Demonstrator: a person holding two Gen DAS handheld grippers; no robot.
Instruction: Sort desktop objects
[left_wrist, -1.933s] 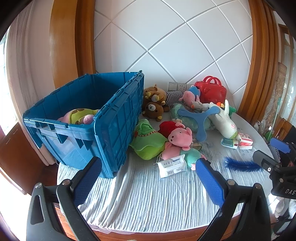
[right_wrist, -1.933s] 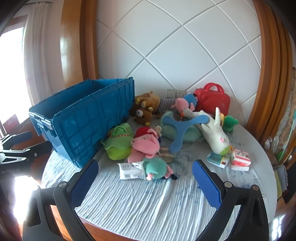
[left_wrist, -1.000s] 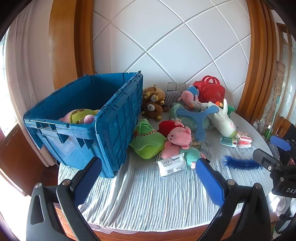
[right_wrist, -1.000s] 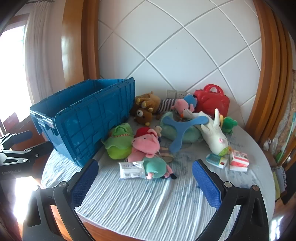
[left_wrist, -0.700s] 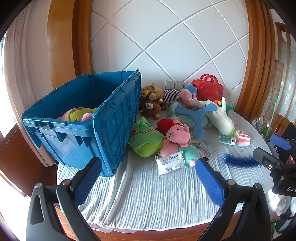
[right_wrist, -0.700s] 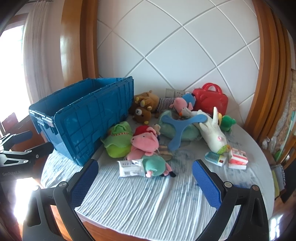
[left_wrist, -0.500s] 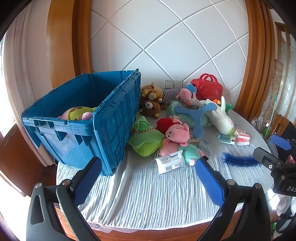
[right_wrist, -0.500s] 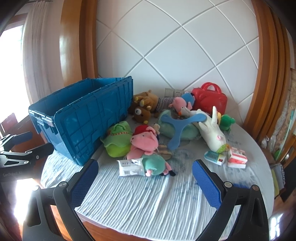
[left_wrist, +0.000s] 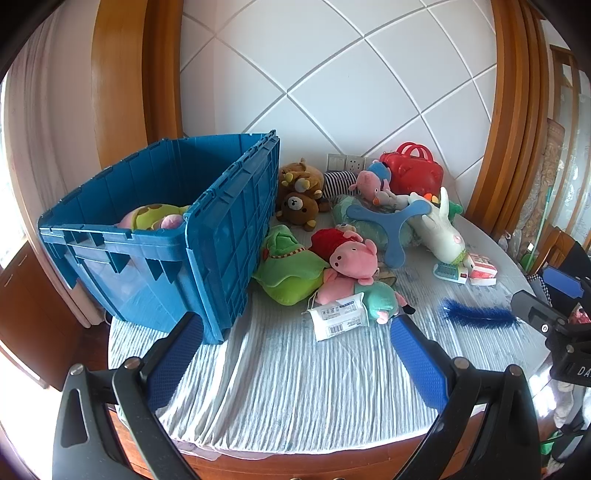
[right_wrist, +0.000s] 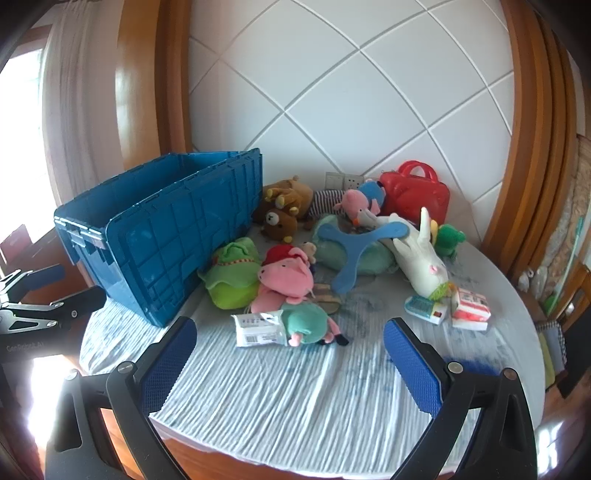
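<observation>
You hold both grippers, left gripper (left_wrist: 295, 354) and right gripper (right_wrist: 291, 356), fingers wide and empty, at the worktop's (left_wrist: 295, 387) 6 o'clock edge, so the toy pile stays reachable right of the blue crate (left_wrist: 221, 236).

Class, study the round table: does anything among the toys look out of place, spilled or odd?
Yes. The soft toys lie tumbled in a heap beside the blue crate, which holds only one plush that shows. A blue feather lies alone near the table's right edge, and a blue three-armed boomerang rests tilted on the pile.
</observation>
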